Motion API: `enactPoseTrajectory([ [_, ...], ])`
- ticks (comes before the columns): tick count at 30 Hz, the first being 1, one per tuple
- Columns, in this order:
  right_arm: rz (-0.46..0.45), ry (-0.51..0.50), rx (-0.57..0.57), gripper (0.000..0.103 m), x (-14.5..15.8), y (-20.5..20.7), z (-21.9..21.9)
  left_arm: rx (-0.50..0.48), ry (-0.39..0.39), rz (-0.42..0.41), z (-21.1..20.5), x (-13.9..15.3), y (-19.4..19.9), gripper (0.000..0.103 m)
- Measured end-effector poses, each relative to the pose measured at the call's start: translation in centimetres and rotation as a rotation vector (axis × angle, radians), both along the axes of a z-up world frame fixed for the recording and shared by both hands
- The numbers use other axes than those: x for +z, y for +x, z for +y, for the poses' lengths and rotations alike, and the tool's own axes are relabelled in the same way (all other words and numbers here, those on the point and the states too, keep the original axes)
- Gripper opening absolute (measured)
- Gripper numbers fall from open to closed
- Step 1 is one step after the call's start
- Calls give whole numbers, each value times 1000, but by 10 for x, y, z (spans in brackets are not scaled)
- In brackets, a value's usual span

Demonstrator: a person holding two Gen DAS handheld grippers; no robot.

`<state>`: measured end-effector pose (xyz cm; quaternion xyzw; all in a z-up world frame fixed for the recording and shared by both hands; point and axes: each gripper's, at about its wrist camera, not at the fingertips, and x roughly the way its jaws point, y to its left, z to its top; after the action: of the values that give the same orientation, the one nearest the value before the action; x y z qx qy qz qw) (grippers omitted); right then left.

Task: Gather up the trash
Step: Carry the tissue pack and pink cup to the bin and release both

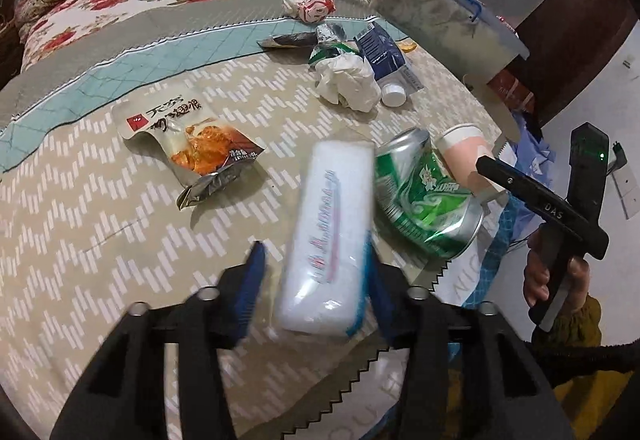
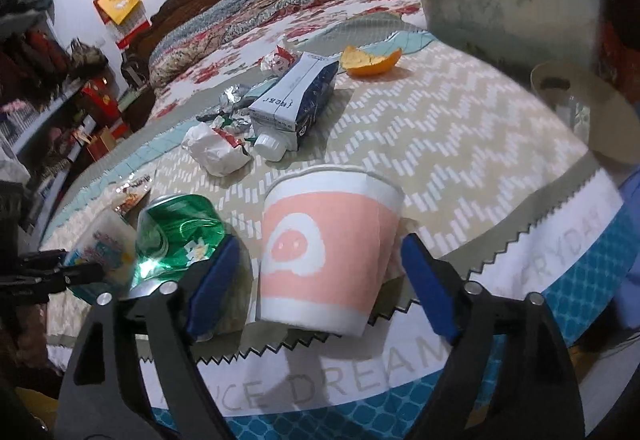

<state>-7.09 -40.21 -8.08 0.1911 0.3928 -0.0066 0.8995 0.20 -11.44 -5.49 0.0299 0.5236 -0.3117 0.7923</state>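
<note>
Straddling the white tissue pack (image 1: 326, 240), your left gripper (image 1: 316, 292) is standing with jaws open, a clear gap at the left pad; whether the right pad touches is unclear. Your right gripper (image 2: 320, 280) is flanking the upright pink paper cup (image 2: 328, 252) on the tabletop (image 2: 460, 159), jaws open and clear of it. The green can (image 1: 424, 195) is lying at the pack's 3 o'clock.
</note>
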Motion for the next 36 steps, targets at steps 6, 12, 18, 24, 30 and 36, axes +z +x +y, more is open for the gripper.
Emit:
enactPoseTrajectory([
  [6,-3,125,1,86,-8,-6,-15,13,46,31,-4,-12,5,43],
  [12,-23,312,-8,86,-21,-4,-38,35,12,25,7,-6,7,29],
  [18,-20,241,62,64,-23,8,-19,45,-33,-54,8,33,8,29],
  [24,-72,298,28,55,-23,2,-38,-54,-47,-55,-45,54,20,29],
  [30,-157,305,-164,55,-15,-20,-114,-252,-54,-37,-164,62,39,29],
  [36,-207,224,-441,56,-6,-45,-213,-458,-69,48,-322,55,57,30],
])
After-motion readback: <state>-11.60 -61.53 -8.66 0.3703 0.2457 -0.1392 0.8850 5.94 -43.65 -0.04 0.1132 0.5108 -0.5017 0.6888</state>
